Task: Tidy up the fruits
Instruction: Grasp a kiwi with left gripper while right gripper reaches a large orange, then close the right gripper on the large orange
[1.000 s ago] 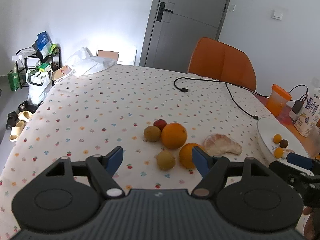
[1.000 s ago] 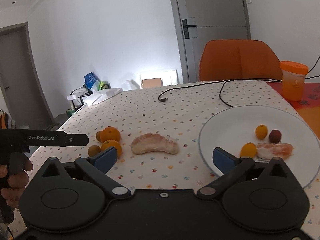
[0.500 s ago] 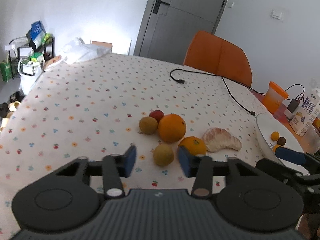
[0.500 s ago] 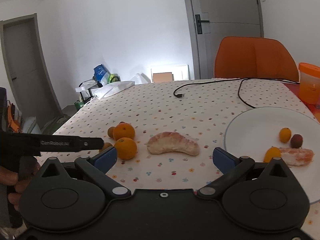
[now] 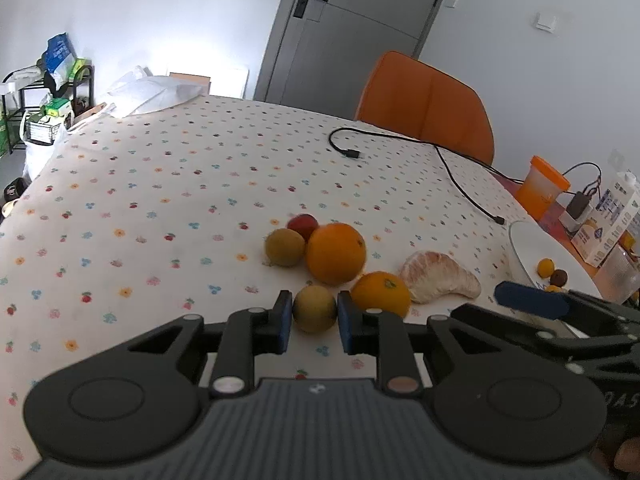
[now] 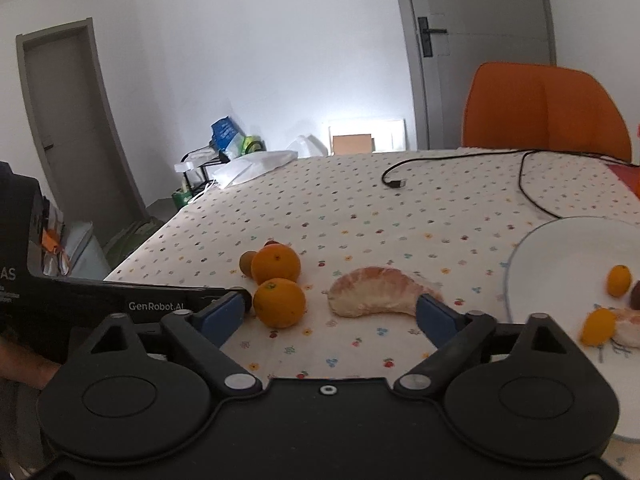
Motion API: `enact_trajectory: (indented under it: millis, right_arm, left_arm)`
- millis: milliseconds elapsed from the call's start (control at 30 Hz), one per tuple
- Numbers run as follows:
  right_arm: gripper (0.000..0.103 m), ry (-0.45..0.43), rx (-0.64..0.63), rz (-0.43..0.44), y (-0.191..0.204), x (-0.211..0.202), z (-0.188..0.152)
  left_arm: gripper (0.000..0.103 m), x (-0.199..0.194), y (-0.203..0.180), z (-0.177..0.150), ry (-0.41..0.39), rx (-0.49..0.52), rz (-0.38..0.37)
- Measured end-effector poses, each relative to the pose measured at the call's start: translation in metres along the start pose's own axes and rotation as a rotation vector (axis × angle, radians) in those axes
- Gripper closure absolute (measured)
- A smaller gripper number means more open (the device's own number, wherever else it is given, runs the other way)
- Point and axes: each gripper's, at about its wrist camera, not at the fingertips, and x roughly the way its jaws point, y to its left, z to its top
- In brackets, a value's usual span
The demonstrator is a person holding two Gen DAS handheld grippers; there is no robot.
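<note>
Fruits lie bunched on the counter [image 5: 160, 208], and our left gripper [image 5: 311, 322] has its fingers narrowed around the small yellow-green fruit [image 5: 314, 309], seemingly just touching. Our right gripper [image 6: 330, 316] hangs wide and empty; next we squeeze gently, lift, and carry to the plate [image 6: 560, 248].

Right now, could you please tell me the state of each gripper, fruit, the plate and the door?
left gripper: closed around the yellow-green fruit on the tablecloth
right gripper: open, empty
large orange: on the cloth, untouched
small orange: on the cloth, untouched
peeled pomelo segment: on the cloth
white plate: holding several small fruits
door: shut
</note>
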Motion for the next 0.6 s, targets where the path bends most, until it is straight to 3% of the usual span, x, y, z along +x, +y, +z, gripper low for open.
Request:
enact_trajectory:
  millis: [233,500,600]
  right_arm:
    - [0.031,0.032,-0.009,0.046,0.008,0.019,0.004]
    - [0.032,0.049,-0.037,0.063,0.022,0.036,0.008]
    - [0.041,0.061,-0.035,0.076,0.025,0.043,0.007]
  left_arm:
    - [0.081,-0.006,0.015,0.005,-0.017,-0.021,0.036]
    - [0.081,-0.013,0.027,0.006,-0.02,-0.028,0.067]
    - [0.081,-0.016,0.03,0.006,-0.022,-0.034,0.074]
